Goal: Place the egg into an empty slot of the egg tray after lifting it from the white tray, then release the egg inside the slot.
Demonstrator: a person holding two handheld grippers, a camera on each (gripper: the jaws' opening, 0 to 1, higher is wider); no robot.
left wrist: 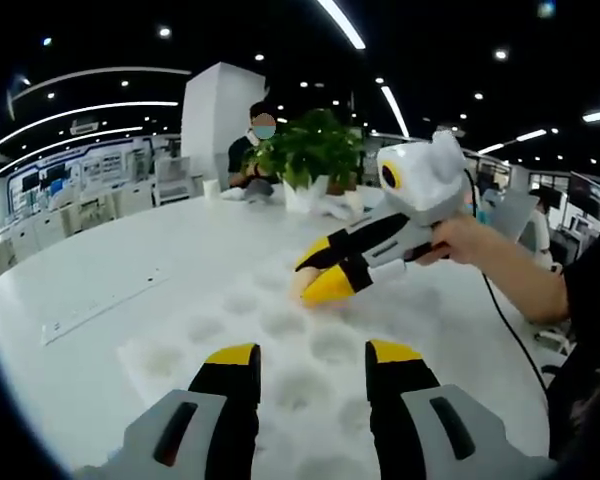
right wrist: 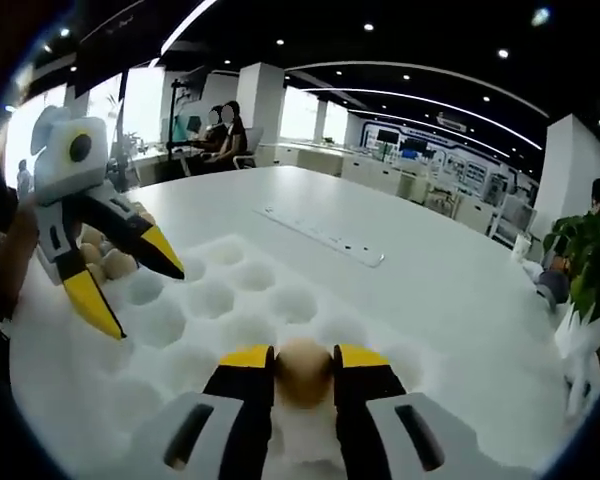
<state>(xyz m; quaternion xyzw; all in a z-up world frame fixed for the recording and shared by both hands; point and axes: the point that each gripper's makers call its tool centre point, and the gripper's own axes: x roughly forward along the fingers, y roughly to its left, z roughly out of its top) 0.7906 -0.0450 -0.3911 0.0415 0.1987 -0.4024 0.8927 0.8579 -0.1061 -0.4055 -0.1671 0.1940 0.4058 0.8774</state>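
Yellow tips on your right gripper (right wrist: 302, 368) squeeze the egg (right wrist: 302, 372) from both sides. The egg sits right between them, so it is in your right hand, not your left. From the left gripper view, the same right gripper (left wrist: 330, 268) comes in from the right side, and the egg (left wrist: 302, 285) peeks out pale at its tips, just over the far part of the egg tray (left wrist: 280, 330).

The white egg tray (right wrist: 220, 300) lies straight under and ahead of the egg. Its round cups near the egg look empty. So the way to go is down, into the cup closest to the tips. I think you are low over the tray by now, but I can't tell if the egg touches a cup yet.

Your left gripper (left wrist: 310, 358) is open and holds nothing. Its two tips stand apart over the near edge of the tray. In the right gripper view it (right wrist: 130, 278) hangs open over the tray's left side, close to some more eggs (right wrist: 105, 262) at the left edge.

The egg looks round from here, so I can't say which way its long side points. Lower it gently, then open up.
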